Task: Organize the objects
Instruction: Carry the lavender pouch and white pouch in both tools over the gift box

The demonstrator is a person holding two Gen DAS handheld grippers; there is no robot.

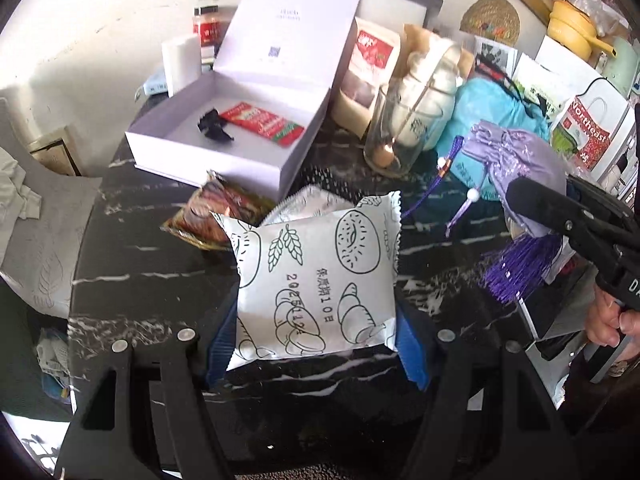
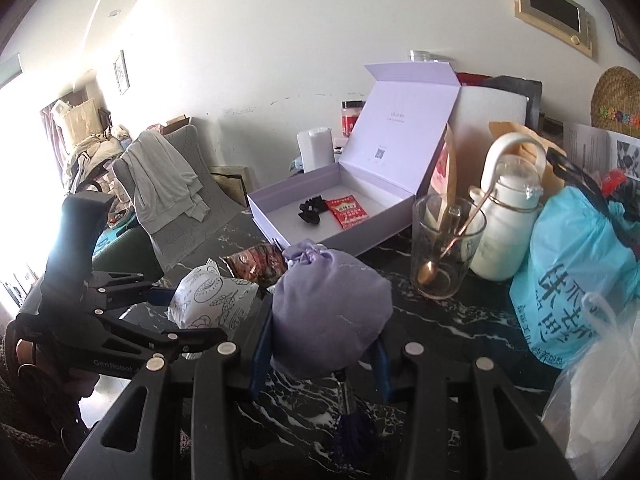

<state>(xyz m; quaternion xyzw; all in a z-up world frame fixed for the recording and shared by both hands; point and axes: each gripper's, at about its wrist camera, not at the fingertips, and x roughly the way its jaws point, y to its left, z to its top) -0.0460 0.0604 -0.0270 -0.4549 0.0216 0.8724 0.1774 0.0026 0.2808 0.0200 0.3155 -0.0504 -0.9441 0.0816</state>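
Note:
My left gripper [image 1: 316,344] is shut on a white bread packet [image 1: 320,280] printed with pastry drawings, its blue pads pressing both sides, held above the black marble table [image 1: 140,260]. My right gripper [image 2: 320,356] is shut on a lilac drawstring pouch [image 2: 332,308] with a purple tassel hanging below it. In the left wrist view that pouch [image 1: 516,152] and the right gripper [image 1: 532,200] are at the right. The left gripper [image 2: 188,312] with its packet [image 2: 216,300] shows at the left of the right wrist view. An open lilac box [image 1: 224,152] holds a black scrunchie [image 1: 214,124] and a red sachet [image 1: 264,122].
A brown snack packet [image 1: 208,216] and another white packet [image 1: 304,200] lie in front of the box. A glass with a spoon [image 2: 444,248], a white bottle [image 2: 508,220] and a blue plastic bag [image 2: 572,272] crowd the right. A grey chair [image 2: 176,216] stands at the left.

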